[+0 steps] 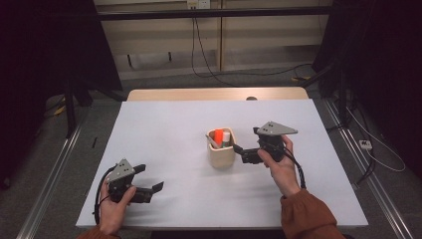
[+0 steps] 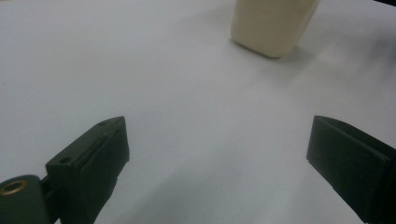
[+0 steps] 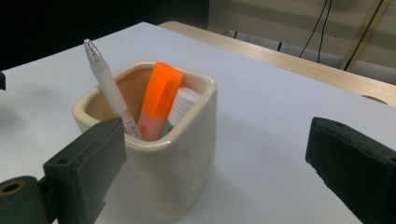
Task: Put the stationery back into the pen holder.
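A cream square cup stands near the middle of the white table. It holds an orange highlighter, a white marker and a pen. In the right gripper view the cup is close in front, with the highlighter, the marker and the clear pen upright inside. My right gripper is open just right of the cup, holding nothing. My left gripper is open and empty near the front left, well apart from the cup.
A wooden strip runs along the table's far edge. Black cables lie on the floor beyond it, and dark frame posts stand at both sides. Bare white tabletop lies between the two grippers.
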`<state>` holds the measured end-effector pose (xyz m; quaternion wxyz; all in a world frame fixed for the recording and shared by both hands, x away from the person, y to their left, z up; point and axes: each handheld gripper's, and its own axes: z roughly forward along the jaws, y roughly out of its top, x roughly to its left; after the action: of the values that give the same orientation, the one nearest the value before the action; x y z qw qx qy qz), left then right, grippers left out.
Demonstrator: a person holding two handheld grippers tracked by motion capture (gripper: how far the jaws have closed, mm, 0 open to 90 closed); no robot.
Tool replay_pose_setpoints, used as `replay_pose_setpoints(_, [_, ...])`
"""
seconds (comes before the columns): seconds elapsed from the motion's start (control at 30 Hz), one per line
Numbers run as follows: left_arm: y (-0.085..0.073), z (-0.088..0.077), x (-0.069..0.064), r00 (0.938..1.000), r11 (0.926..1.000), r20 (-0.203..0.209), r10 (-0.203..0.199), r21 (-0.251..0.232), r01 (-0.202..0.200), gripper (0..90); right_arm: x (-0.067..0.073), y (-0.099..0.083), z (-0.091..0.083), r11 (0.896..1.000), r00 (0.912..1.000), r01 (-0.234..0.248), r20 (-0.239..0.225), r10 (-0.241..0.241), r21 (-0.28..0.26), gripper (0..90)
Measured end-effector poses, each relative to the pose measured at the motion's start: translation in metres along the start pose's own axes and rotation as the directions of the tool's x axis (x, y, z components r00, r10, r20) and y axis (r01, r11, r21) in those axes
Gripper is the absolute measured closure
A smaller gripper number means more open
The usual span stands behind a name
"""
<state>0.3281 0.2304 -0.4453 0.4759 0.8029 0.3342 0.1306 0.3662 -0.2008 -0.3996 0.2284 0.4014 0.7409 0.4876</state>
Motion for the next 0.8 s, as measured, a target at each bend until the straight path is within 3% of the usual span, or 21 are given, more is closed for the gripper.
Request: replay_pose_setpoints(0.8, [0.001, -0.005, -0.001, 0.9999, 0.9997, -0.011, -0.003, -0.022, 0.003, 5.6, -0.022, -0.037, -0.049, 0.999, 0.9933, -0.049, 0.105, 0.048, 0.01, 5.5])
